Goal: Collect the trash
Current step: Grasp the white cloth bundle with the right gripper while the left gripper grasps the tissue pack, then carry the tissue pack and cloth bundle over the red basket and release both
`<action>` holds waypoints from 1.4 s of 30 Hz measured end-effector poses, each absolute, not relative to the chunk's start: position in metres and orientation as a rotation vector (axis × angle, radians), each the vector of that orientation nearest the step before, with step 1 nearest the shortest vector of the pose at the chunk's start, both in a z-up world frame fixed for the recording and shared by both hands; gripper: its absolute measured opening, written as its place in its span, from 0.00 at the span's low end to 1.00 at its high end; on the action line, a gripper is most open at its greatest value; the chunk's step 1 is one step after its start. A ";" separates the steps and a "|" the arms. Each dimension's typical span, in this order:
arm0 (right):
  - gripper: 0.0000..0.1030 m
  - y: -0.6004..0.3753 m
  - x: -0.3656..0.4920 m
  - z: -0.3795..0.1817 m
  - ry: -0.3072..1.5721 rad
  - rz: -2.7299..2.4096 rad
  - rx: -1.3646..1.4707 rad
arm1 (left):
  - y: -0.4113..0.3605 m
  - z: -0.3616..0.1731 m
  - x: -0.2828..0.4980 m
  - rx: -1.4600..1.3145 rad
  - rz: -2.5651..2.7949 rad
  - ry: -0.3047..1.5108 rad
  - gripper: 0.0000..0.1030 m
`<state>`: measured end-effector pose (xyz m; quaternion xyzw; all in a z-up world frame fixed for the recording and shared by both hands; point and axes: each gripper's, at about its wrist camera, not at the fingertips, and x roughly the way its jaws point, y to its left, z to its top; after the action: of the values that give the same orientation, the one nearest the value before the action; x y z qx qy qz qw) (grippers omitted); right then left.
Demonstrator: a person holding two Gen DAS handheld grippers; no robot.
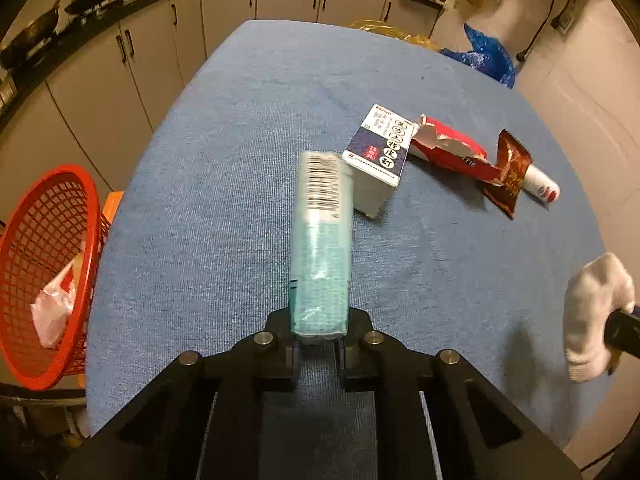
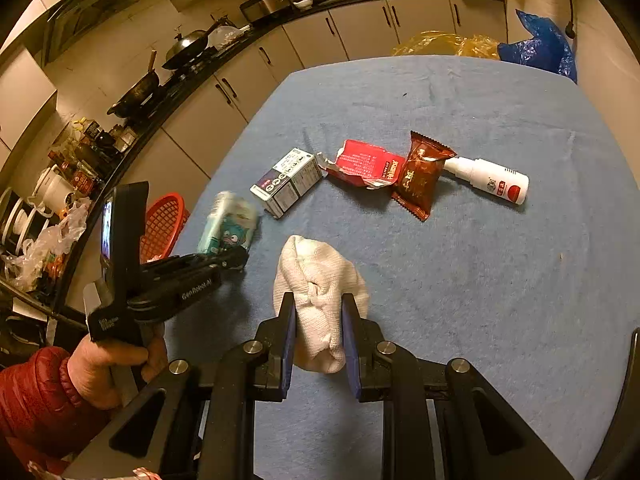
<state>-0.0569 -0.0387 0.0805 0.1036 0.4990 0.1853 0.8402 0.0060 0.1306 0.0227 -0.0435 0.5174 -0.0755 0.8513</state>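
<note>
White "GenRobot.AI" marks left tool (image 2: pixel 224 258).

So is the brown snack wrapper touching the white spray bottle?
Touching. In the right wrist view the brown snack wrapper overlaps the nozzle end of the white spray bottle, no gap between them; the left wrist view shows the same overlap.

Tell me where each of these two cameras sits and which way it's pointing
Left wrist: on the left hand-held gripper, looking down over the blue table; its jaws clamp a teal pack.
Right wrist: on the right hand-held gripper, facing likewise, clamping a white cloth; a hand and red sleeve show.
Shared: the pack, cloth, red basket.
</note>
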 end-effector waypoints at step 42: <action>0.22 0.033 -0.068 0.125 0.904 0.457 0.176 | 0.162 0.130 -0.071 0.032 -0.152 0.815 0.11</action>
<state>-0.0680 0.0329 0.1250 0.0843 0.4323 0.2184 0.8708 -0.0714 0.1619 0.1303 0.0154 0.3961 -0.0739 0.9151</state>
